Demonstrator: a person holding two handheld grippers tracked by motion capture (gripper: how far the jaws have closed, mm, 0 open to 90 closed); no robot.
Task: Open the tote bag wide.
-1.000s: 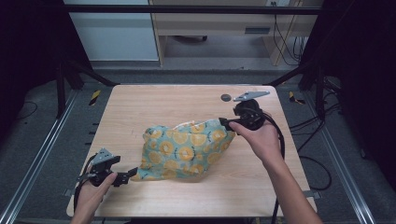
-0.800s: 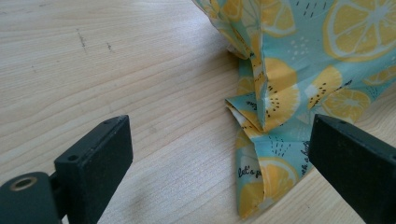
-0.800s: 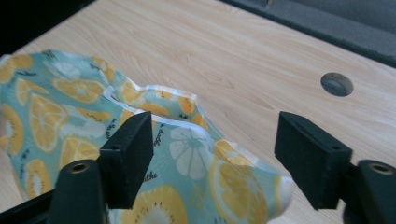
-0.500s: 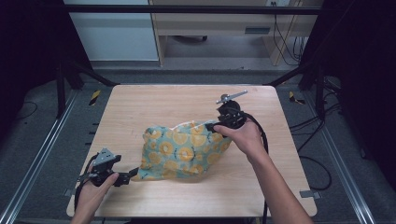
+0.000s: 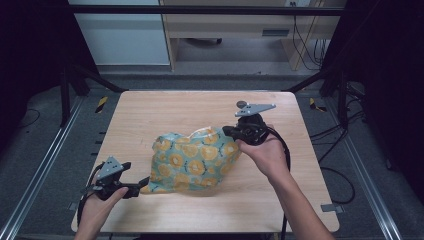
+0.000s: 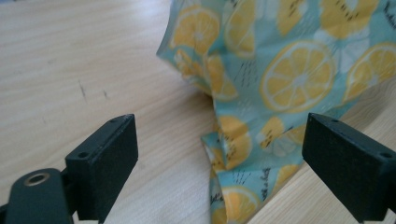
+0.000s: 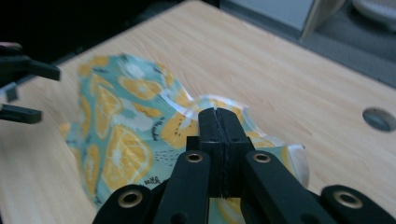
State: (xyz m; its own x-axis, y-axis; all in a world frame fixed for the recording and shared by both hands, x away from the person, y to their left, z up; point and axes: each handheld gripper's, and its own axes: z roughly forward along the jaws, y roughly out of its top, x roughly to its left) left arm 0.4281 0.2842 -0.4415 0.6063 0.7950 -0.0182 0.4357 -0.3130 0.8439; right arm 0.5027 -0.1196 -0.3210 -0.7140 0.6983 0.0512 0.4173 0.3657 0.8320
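- The cloth (image 5: 195,159) – teal with a lemon-slice print – sits bunched in the middle of the tabletop (image 5: 150,110), a little toward the near edge.
- The right tool (image 5: 231,131) is clamped on the cloth's far right edge, jaws pressed flat together with fabric between them, as the right gripper view shows (image 7: 218,122).
- Compared with a second ago, that hand has drawn in from the right edge toward the centre and lifted, so the pinched edge now stands up in a hump instead of lying spread.
- The left tool (image 5: 141,188) is at the cloth's near left corner with its jaws wide apart; in the left gripper view the folded corner (image 6: 233,158) lies between them, ungripped. It has hardly moved.
- My reading: a fold or gather is under way – one side is carried over while the other corner waits to be caught.
- The left jaws need to close on that corner before the cloth slides.
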